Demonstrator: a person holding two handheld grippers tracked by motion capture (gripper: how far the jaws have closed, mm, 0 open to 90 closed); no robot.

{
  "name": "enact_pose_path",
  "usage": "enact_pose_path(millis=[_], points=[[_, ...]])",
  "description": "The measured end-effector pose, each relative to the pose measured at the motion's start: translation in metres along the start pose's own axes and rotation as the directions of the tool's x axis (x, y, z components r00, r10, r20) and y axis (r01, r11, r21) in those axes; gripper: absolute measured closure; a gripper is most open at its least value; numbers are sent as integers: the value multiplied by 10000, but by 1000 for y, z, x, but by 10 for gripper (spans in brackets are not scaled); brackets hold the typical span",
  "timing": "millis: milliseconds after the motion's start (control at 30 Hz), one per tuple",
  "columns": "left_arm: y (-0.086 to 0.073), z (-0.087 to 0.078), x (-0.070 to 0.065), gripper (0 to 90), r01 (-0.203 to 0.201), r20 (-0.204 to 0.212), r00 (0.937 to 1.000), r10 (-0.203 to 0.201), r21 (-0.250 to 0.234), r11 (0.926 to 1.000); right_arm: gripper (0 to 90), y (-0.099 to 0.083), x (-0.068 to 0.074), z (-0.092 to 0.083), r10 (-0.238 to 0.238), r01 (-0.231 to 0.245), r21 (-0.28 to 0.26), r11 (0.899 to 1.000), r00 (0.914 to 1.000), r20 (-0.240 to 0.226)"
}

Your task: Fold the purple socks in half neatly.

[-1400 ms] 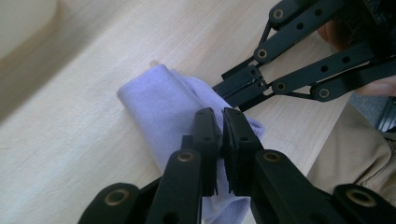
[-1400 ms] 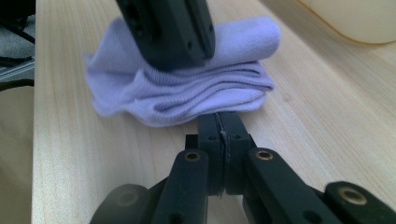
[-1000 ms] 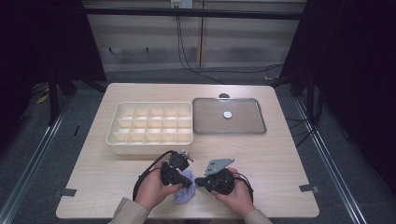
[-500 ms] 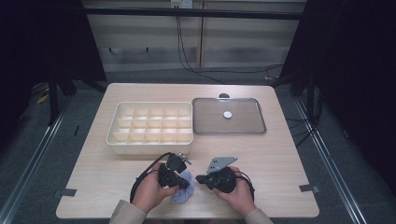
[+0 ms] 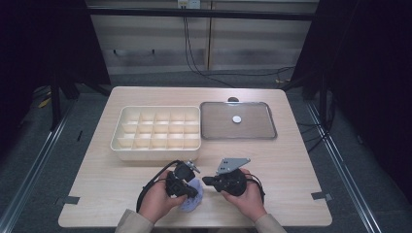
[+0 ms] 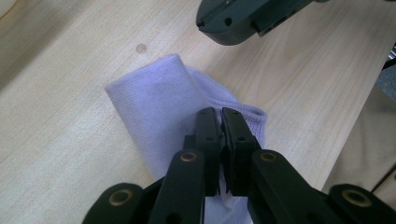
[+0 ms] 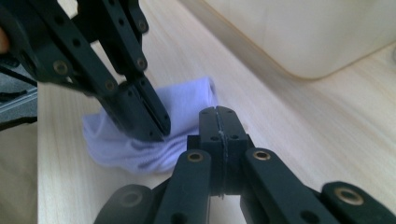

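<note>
Both of my claws sit at the near edge of the table (image 5: 291, 160), close in front of me, with the pale lilac sock (image 6: 154, 121) between them. My left claw (image 6: 220, 116) is clenched on the sock's ribbed edge; in the left gripper view the jaws pinch a fold of fabric with no gap between them. My right claw (image 7: 218, 116) is clenched too, jaws flat together on nothing, its tips just beside the sock on the bare wood. From that claw the sock lies ahead and to the left, with the left claw's jaws coming down onto it. The sock is folded or rolled into a short bundle, its long axis running away from my left claw, the rounded folded end pointing toward the far side. So the right claw is the free one, and I judge it must open and move in sideways to take the loose end. Farther off stands the cream divided box (image 5: 158, 131), and right of it the grey tray (image 5: 257, 131) with a small white disc (image 5: 236, 119).
</note>
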State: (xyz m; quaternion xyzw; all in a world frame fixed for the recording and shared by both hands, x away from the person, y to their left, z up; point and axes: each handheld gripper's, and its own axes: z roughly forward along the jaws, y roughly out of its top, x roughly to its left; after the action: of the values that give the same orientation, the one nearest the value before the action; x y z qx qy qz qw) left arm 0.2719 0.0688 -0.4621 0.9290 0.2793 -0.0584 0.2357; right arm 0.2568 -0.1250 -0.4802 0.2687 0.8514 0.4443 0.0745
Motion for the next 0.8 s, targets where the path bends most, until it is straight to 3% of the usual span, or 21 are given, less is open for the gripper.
enact_pose_path(millis=[800], points=[[0,0,2,862,46,149,9999,-45,-32,10000,900,10,1,22,-190,197,352,9992,9996,-200]])
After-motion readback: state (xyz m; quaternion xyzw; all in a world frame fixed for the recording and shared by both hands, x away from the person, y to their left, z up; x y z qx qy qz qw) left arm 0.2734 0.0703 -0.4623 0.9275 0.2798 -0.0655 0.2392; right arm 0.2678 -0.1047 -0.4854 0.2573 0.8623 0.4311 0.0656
